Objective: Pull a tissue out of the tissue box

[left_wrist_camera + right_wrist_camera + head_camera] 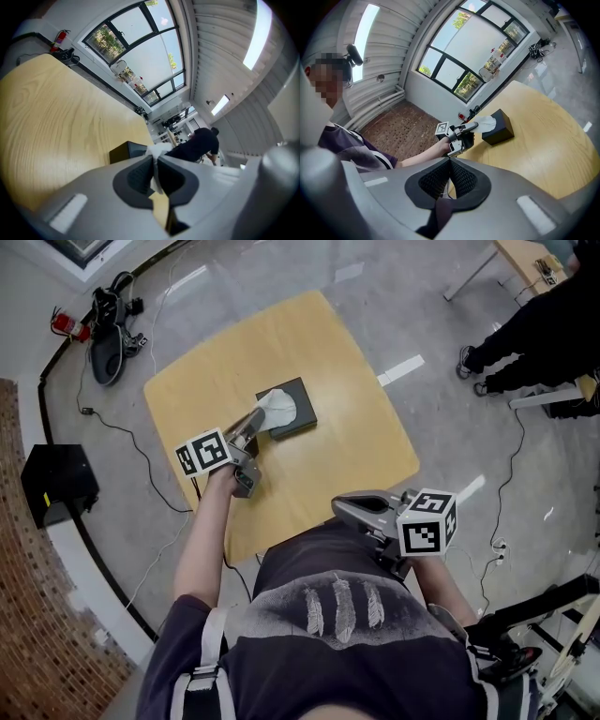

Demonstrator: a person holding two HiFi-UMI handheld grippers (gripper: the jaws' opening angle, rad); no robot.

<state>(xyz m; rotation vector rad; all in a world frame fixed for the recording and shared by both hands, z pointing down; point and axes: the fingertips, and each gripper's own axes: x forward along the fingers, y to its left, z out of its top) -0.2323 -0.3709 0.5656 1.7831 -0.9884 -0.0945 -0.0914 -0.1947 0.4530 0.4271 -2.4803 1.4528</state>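
Tissue (280,406) stuck up from the box (303,421) on the table (319,343), clamped in the left gripper (260,418). The right gripper (342,509), jaws together and empty, hung nearer, right.

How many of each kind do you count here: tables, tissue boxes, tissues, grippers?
table: 1
tissue box: 1
tissue: 1, pinched by the left gripper
grippers: 2, left gripper and right gripper
total: 5

In the left gripper view, the left gripper (154,174) hides most of the tissue box (123,152) and all but a sliver of the tissue (157,149). The head view's edge crops a bystander (534,343).
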